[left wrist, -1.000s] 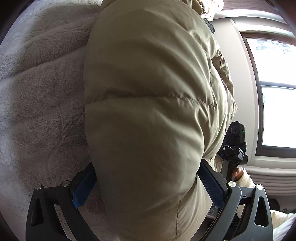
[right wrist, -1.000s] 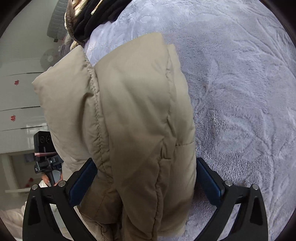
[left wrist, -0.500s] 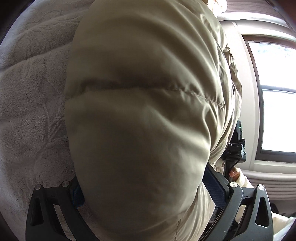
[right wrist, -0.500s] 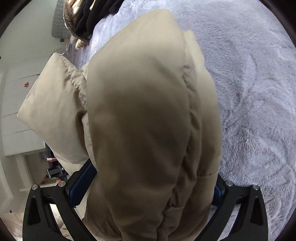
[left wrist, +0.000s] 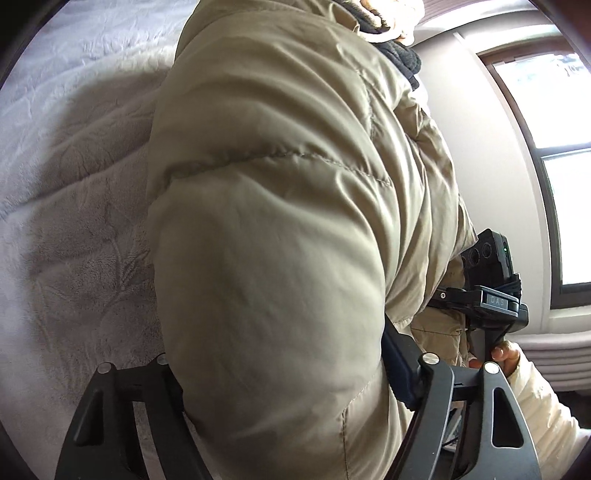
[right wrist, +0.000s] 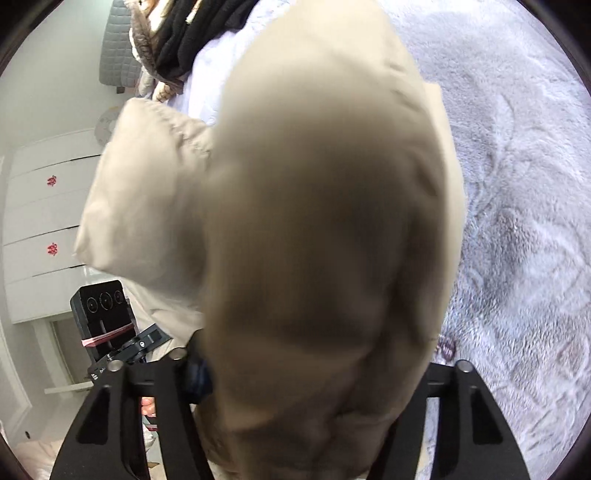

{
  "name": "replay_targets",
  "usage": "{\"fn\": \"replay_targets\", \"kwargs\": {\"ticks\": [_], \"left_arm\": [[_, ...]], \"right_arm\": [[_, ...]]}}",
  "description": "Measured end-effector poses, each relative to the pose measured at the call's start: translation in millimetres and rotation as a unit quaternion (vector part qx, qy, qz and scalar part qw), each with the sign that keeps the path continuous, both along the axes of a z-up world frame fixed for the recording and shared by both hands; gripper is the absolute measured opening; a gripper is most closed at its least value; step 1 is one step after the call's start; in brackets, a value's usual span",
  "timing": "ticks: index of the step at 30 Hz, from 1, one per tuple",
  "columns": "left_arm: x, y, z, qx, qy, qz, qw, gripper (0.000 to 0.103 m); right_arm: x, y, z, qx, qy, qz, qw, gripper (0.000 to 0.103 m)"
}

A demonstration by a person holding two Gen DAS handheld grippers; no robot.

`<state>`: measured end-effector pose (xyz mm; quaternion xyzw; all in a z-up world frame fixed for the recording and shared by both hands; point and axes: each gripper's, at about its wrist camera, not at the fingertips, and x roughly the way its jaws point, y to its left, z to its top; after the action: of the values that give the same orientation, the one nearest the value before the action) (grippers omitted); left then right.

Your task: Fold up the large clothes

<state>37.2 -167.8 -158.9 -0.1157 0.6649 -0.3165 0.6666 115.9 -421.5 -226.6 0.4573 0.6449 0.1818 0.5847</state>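
Beige puffer jacket [left wrist: 266, 258] now bulges closer; both grippers, left [left wrist: 280, 373] and right [right wrist: 314, 369], are closing on its six-o'clock edge, starting a fold.

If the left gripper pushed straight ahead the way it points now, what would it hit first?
The beige puffer jacket: its padded bulk already sits between the closing jaws of the left gripper and fills the line ahead. The grey blanket probably lies behind it; depth is unclear.

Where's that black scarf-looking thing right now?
In the right wrist view the black scarf lies at the top left, on the fluffy blanket just beyond the beige jacket.
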Motion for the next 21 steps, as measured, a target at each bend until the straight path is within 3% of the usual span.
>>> {"fn": "replay_targets", "kwargs": {"ticks": [7,12,21], "left_arm": [[-12.3,1.1,40.0,-0.009,-0.045,-0.007,0.9989,0.076],[-6.0,46.0,54.8,-0.019,-0.055,0.006,0.9983,0.076],[23.6,158.9,64.2,-0.015,-0.066,0.052,0.9964,0.076]], "right_arm": [[-9.7,10.9,31.4,0.009,-0.037,-0.021,0.999,0.052],[-23.1,29.8,59.4,0.011,-0.060,-0.007,0.998,0.052],[23.9,120.1,90.9,0.008,-0.105,0.035,0.994,0.052]]}}
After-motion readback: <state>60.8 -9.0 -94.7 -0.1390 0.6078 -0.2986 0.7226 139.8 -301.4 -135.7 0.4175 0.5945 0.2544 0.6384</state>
